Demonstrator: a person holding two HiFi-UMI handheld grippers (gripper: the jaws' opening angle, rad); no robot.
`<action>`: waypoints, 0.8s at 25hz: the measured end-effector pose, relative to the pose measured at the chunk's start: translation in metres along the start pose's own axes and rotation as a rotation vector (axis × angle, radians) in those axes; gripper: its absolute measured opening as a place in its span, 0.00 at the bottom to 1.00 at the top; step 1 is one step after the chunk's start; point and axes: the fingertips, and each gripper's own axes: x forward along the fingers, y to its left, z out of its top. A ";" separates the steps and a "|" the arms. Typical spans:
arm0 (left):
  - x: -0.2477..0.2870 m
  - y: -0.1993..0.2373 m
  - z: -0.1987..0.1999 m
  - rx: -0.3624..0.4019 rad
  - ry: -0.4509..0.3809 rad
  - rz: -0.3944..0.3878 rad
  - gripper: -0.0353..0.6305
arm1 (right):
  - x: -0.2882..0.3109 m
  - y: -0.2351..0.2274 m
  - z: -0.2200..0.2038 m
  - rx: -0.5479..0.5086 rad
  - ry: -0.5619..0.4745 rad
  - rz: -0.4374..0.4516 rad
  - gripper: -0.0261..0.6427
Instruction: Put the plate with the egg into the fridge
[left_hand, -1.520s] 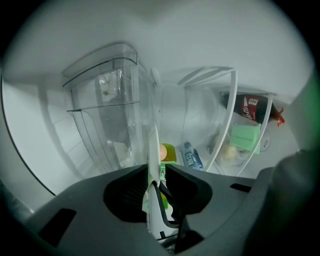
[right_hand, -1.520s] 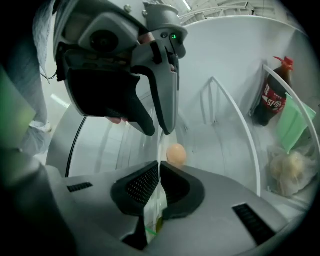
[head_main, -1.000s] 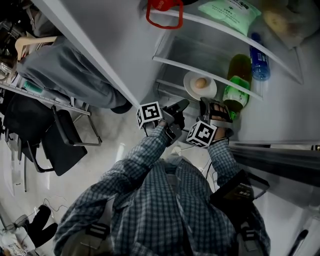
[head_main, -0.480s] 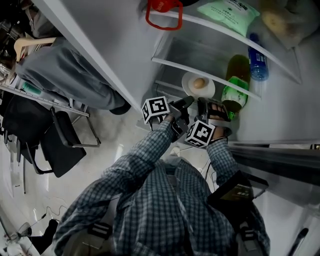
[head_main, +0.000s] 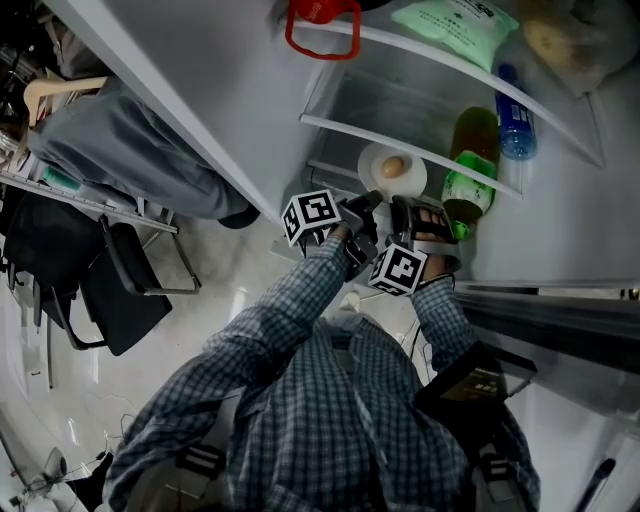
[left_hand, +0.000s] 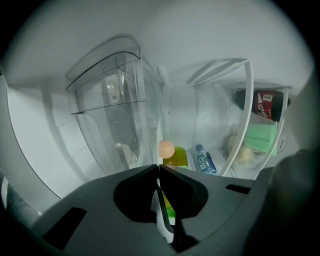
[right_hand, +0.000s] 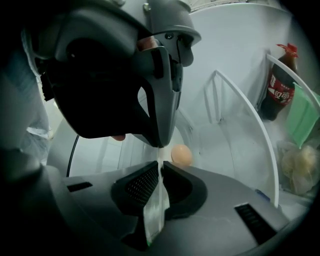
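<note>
A small white plate (head_main: 378, 160) carries a tan egg (head_main: 394, 167) and hangs inside the open fridge, just over a white wire shelf (head_main: 400, 148). My left gripper (head_main: 372, 199) is shut on the plate's near-left rim and my right gripper (head_main: 405, 204) is shut on its near-right rim. In the left gripper view the plate (left_hand: 161, 212) shows edge-on between the closed jaws of the left gripper (left_hand: 159, 167), with the egg (left_hand: 166, 148) beyond. The right gripper view shows the right gripper (right_hand: 161, 165) pinching the plate (right_hand: 156, 212), with the egg (right_hand: 181, 155) ahead.
A green bottle (head_main: 472, 190) stands right of the plate, with a blue water bottle (head_main: 517, 125) behind it. A green packet (head_main: 455, 22) and a red handle (head_main: 320, 25) sit on the shelf above. A clear drawer (left_hand: 115, 110) is to the left. The fridge door (head_main: 180, 100) stands open at left.
Both grippers have carried the plate with the egg a little further into the fridge, and they have drawn closer together.
</note>
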 end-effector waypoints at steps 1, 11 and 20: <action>0.000 0.000 0.001 0.000 -0.003 0.002 0.09 | 0.000 0.000 0.000 0.004 -0.003 0.002 0.07; 0.000 0.001 0.005 -0.011 -0.021 0.005 0.09 | -0.003 0.001 0.003 0.081 -0.031 0.015 0.07; 0.002 0.002 0.008 -0.020 -0.031 0.008 0.09 | -0.014 -0.013 0.015 0.098 -0.074 -0.041 0.07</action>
